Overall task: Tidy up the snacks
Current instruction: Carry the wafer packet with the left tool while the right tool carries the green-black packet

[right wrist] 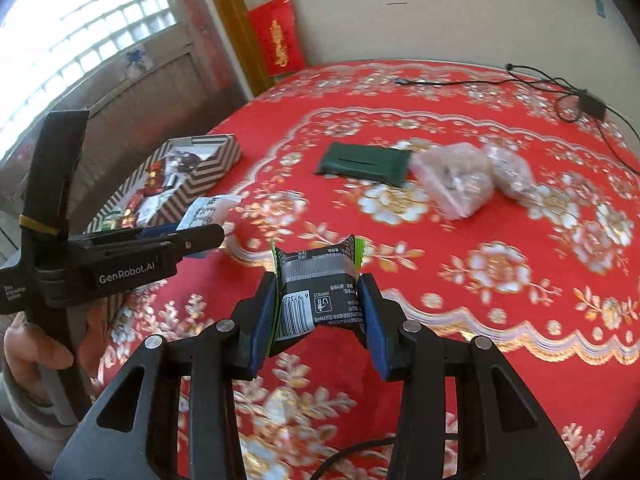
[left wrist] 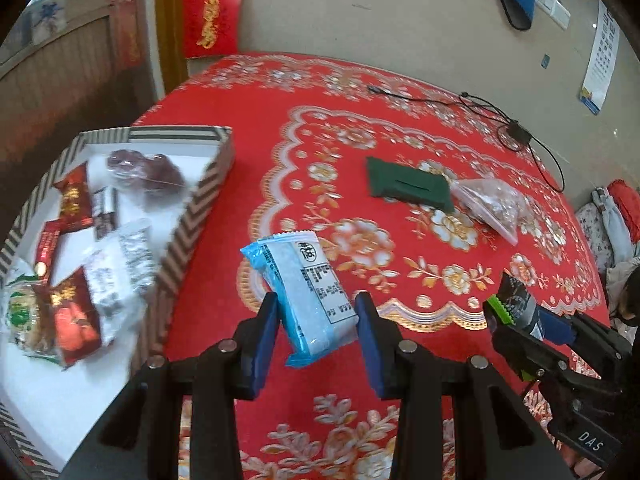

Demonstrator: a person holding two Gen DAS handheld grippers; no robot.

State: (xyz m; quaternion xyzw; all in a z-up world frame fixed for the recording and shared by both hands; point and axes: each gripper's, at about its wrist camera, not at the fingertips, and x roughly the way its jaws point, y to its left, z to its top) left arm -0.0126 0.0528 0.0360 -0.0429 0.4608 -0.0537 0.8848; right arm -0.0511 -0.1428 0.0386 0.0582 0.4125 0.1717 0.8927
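The left gripper is narrowly parted, clamping a light-blue snack packet just right of the striped box. The right gripper likewise pinches a black snack packet above the red tablecloth.

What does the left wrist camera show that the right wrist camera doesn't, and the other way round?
Only the left wrist view: the blue packet seen whole in the left gripper, and the box's contents clearly.

Only the right wrist view: the black packet's barcode face in the right gripper, the hand on the left gripper, and a window.

Both: box, green pouch, clear bags, black cable, red tablecloth.
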